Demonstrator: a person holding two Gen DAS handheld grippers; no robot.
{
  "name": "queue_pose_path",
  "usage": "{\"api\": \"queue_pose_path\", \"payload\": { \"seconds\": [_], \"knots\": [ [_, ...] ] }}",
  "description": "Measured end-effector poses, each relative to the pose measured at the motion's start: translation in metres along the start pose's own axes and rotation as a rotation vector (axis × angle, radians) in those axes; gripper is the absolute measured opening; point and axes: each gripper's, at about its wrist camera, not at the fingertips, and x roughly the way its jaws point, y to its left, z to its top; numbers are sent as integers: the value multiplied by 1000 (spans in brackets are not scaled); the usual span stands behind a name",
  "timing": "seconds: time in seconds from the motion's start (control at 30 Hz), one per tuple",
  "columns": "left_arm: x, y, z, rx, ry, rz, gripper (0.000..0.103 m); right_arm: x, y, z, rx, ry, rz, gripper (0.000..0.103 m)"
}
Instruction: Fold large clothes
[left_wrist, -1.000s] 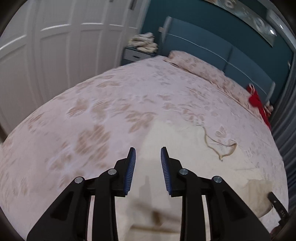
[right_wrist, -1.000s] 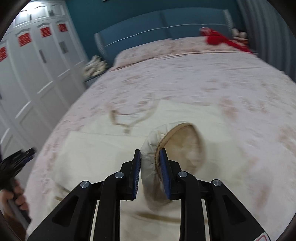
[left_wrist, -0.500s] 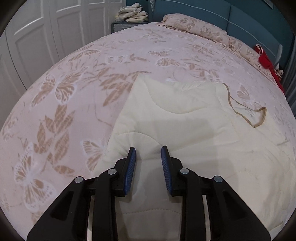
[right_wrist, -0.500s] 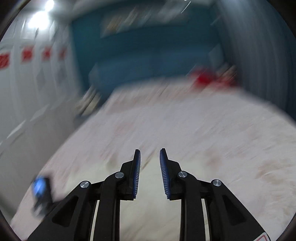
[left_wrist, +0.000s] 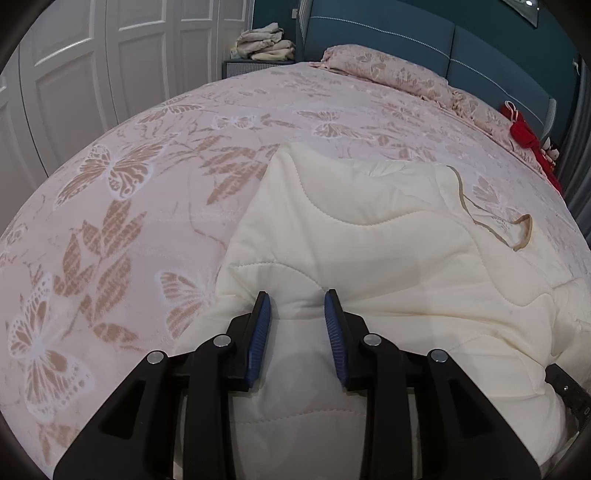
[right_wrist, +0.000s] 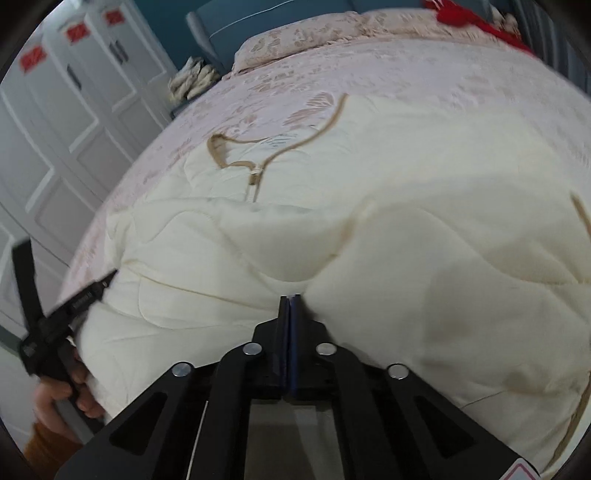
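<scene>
Both grippers are now sitting lower over the cream quilted jacket (left_wrist: 369, 251) than a second ago. From the left wrist, the left gripper (left_wrist: 297, 302) is holding its blue pads apart, a puffed fold between them, grip uncertain; its jaws have just been opening slightly. One jacket is lying on the pink butterfly-print bedspread (left_wrist: 147, 177), collar toward the pillows. From the right wrist, the right gripper (right_wrist: 290, 297) is showing jaws just clamped together at the jacket's near edge (right_wrist: 406, 229); only here a hand (right_wrist: 62, 398) and the jacket's zip are appearing
</scene>
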Motion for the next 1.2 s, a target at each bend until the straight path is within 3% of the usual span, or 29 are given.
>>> {"api": "queue_pose_path", "payload": {
  "seconds": [0.1,0.4,0.47,0.53,0.57,0.6,0.63,0.7,0.77,0.83,0.93,1.03,1.1,1.2],
  "knots": [
    [1,2,-1,-7,-7,-12,30,2,-7,-4,15,-17,24,0],
    [2,3,-1,-11,-10,-20,30,-9,-3,-13,-7,-29,-44,0],
    [-6,2,4,16,11,6,30,-22,-5,-15,-20,-23,-99,0],
    [-23,5,9,52,8,36,31,-47,-3,-14,-70,-43,-236,3],
    [-37,8,14,67,-7,30,34,-60,2,-12,-108,-81,-295,17],
    [-50,13,23,65,-33,15,43,-74,9,-5,-149,-131,-329,18],
    [-61,18,36,44,-59,5,53,-81,15,4,-165,-159,-312,19],
    [-68,22,59,-7,-75,-28,60,-82,27,31,-149,-168,-202,31],
    [-59,17,90,-57,-48,-100,61,-61,43,63,-106,-148,-21,44],
    [-35,6,112,-65,4,-124,61,-32,62,87,-116,-117,73,47],
    [19,-7,128,-86,95,-110,61,22,94,112,-163,-60,61,50],
    [60,-8,117,-92,168,-53,60,78,105,132,-105,11,78,50],
    [74,-7,107,-70,171,1,60,98,107,137,-76,26,77,50],
    [82,3,95,-87,133,-4,65,133,112,142,-68,63,78,50]
  ]
}}
